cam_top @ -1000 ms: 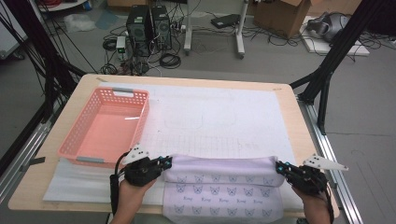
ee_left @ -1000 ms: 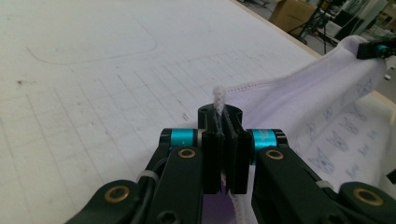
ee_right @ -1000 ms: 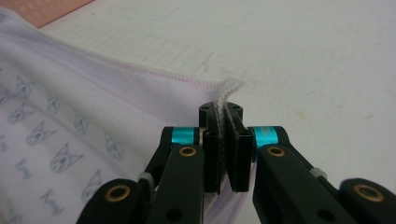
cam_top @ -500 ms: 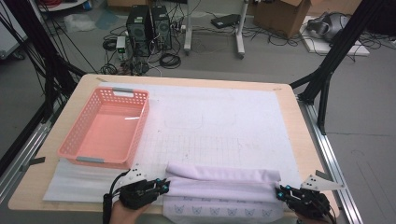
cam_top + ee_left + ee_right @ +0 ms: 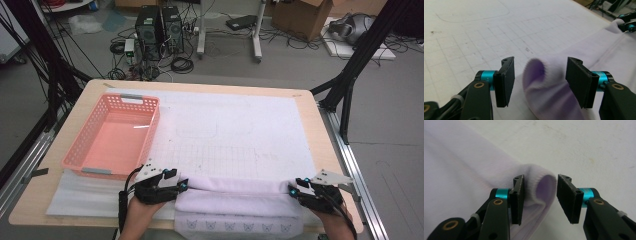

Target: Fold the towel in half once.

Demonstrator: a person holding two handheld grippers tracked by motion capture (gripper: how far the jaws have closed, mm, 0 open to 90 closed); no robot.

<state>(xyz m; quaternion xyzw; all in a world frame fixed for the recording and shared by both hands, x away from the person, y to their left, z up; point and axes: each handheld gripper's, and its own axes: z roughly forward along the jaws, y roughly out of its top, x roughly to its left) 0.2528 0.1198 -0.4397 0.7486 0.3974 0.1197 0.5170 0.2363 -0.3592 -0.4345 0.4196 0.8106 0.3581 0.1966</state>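
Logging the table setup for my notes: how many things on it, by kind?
Pink baskets: 1
Lavender cloths, folded: 1
White mats: 1
Handheld grippers: 2, left gripper and right gripper, jaws open
Total: 5

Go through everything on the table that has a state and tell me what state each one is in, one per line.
Lilac towel: folded over, fold edge facing away from the person, lying flat on the table.
Pink basket: upright, empty.
Left gripper: open, jaws either side of the towel's folded corner.
Right gripper: open, jaws straddling the other folded corner.
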